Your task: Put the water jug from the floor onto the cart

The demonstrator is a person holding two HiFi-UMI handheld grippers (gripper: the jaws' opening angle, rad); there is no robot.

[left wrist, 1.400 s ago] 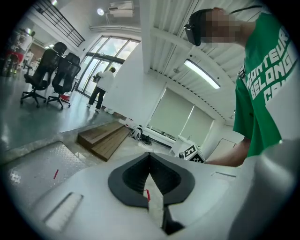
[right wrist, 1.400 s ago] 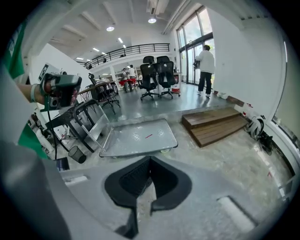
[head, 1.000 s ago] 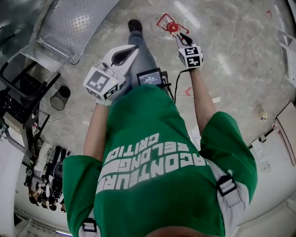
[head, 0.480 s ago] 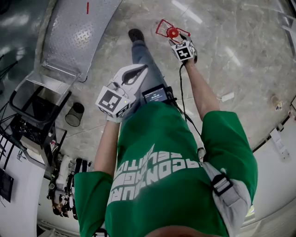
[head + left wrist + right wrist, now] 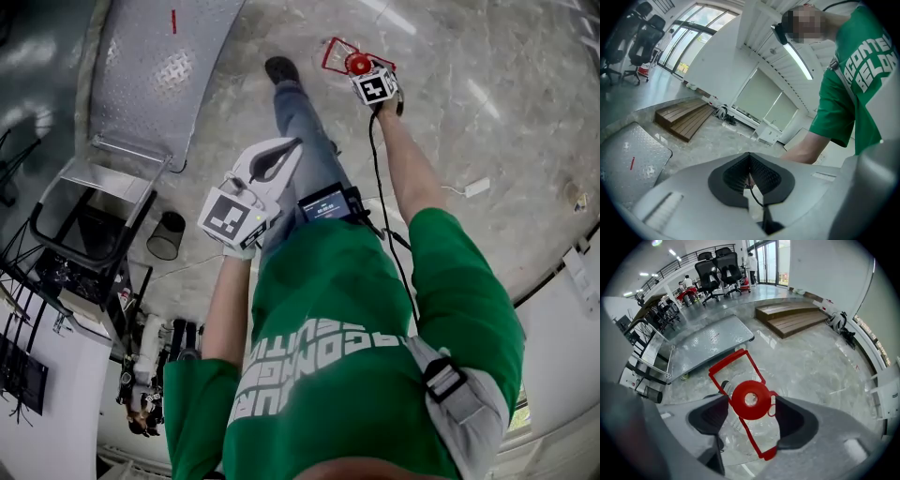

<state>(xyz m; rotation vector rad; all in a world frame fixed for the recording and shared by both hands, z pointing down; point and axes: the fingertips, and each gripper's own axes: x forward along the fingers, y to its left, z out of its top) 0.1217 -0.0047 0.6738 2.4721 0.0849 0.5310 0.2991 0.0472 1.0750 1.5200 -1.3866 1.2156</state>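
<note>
Right gripper [image 5: 751,418] points steeply down over the water jug [image 5: 754,434]. Jaws wide apart, have just been opening. Red cap [image 5: 750,399] sits between the pads, neither pad pressing on it, so no grip. Jug stands upright on the floor [image 5: 487,122], near the cart [image 5: 159,75] but not touching it. Left gripper [image 5: 750,171] is at the person's waist, jaws together, nothing clamped

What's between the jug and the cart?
In the head view, the person's shoe and lower leg stand between the water jug and the cart deck; the rest is bare floor.
</note>
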